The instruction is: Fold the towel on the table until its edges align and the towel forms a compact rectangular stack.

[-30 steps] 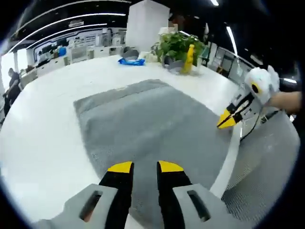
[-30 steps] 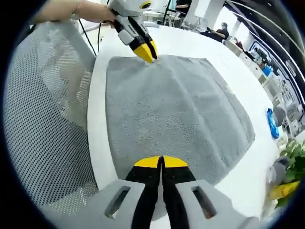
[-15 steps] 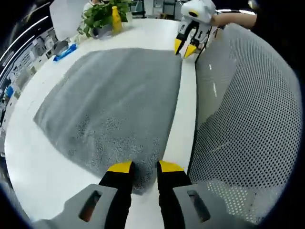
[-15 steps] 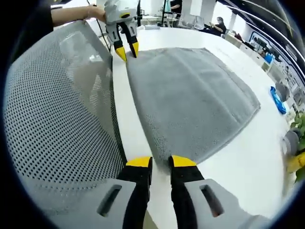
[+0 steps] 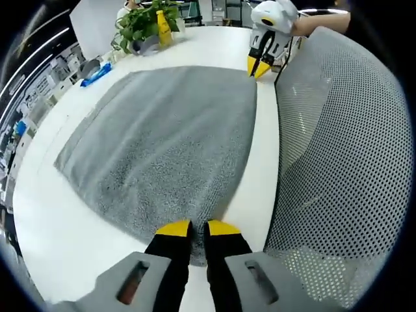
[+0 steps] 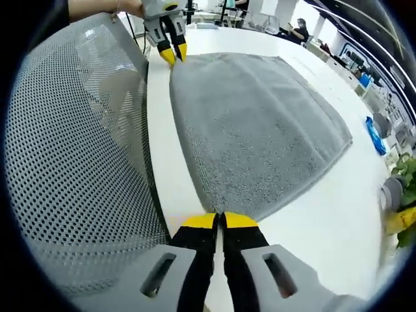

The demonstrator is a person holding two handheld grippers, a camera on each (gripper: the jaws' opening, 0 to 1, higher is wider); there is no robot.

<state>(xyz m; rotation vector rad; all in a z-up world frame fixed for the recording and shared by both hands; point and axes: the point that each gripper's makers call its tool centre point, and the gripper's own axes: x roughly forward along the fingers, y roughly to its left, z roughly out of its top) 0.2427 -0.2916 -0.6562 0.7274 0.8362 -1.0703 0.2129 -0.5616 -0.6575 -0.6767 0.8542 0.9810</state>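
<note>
Left gripper view: your left tool (image 5: 197, 227) and right tool (image 6: 218, 221) pinch the flat grey terry towel's (image 5: 169, 140) near corners; shallow bites may slip on lifting.

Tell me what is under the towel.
The grey towel lies flat on the white table, bare around it. No bulge shows; anything thin beneath is covered. Each tool pinches a near corner.

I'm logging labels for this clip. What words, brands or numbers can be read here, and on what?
None can be read.
Yellow bottle by the plant: any label is too small and blurred.
Blue object on the table: no legible print.
Towel: plain grey, no tag showing.
</note>
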